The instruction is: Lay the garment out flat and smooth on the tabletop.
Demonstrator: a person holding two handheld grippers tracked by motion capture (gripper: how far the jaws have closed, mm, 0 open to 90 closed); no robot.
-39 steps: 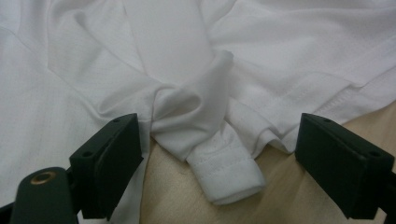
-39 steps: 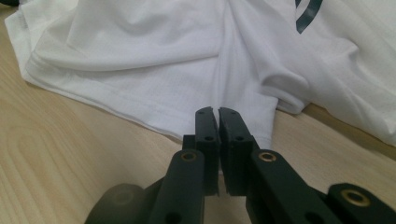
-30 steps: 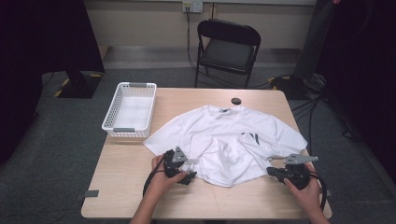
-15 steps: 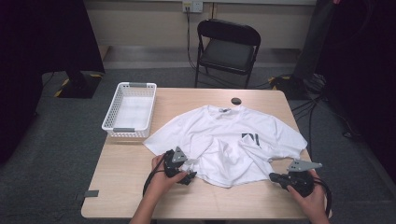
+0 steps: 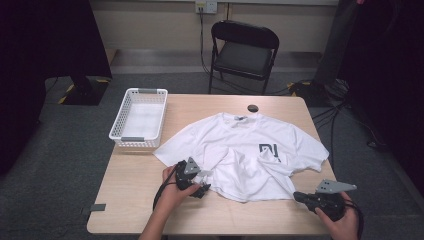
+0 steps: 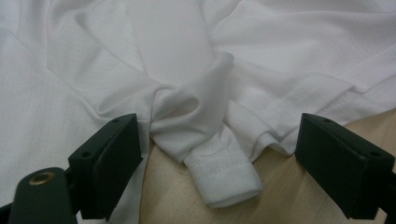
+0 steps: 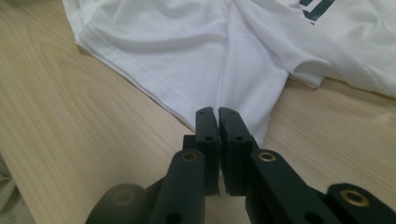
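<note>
**High view: white T-shirt spread on the table, one gripper at each lower corner**

High view showed a white short-sleeved cotton T-shirt (image 5: 250, 152) with a dark chest print lying across the middle of the light wooden table (image 5: 130, 185), collar toward the far edge and its lower half rumpled into folds. The left gripper (image 5: 202, 181) sat at the shirt's near-left corner, held in the person's left hand (image 5: 172, 192). In the left gripper view its jaws stood wide apart, and a bunched roll of hem (image 6: 224, 175) lay between them on the wood — the pads were not pressing on it.

The right gripper (image 5: 299, 196) was at the near-right edge of the table, just off the shirt's bottom hem. In the right gripper view its two black jaws were pressed together with only a thin slit between them; whether a sliver of cloth was pinched there could not be told.

A white plastic mesh basket (image 5: 122, 125) stood at the table's far-left corner, well apart from the shirt, and a small dark round disc (image 5: 253, 108) lay just beyond the collar. A black folding chair (image 5: 243, 52) stood behind the table.
</note>
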